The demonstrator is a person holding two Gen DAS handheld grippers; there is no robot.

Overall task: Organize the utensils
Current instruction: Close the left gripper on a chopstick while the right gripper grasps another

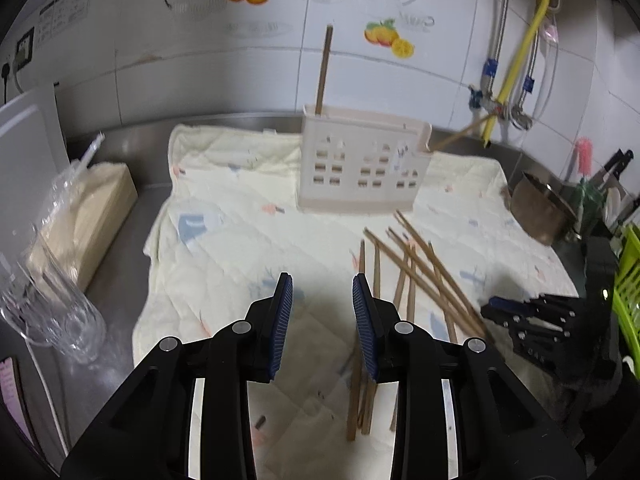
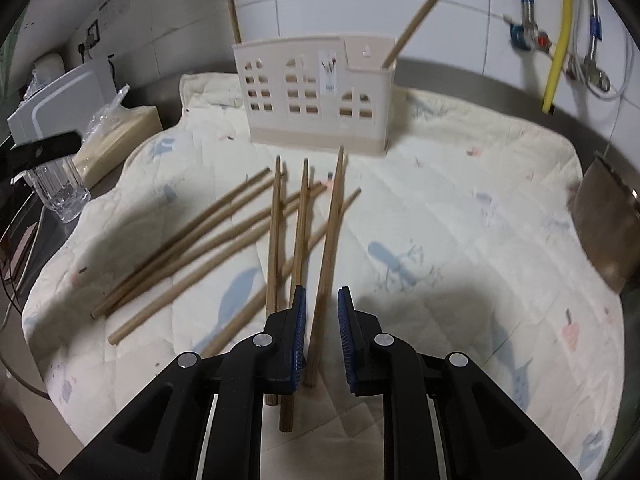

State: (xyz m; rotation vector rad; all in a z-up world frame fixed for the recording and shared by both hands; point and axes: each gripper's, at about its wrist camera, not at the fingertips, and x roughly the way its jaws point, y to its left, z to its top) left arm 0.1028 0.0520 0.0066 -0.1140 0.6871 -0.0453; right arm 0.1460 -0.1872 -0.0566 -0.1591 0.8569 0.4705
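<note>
Currently the left gripper (image 1: 322, 286) holds its jaws spread over bare cloth (image 1: 224, 248), nothing between them; loose chopsticks (image 1: 420, 276) lie just right of the jaws. The right gripper (image 2: 322, 300) has its jaws apart, a narrow gap, with one chopstick (image 2: 330, 240) lying between them, untouched by either pad. Ahead of both stands the holder (image 2: 316, 92), two sticks upright inside.

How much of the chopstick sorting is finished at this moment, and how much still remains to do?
Done: two brown wooden chopsticks stand in the cream plastic holder, one at its left end, one leaning at its right end. In hand: nothing gripped; the right gripper straddles one chopstick on the pale quilted cloth; the left gripper is empty. Left: the scattered chopsticks on the cloth.
</note>
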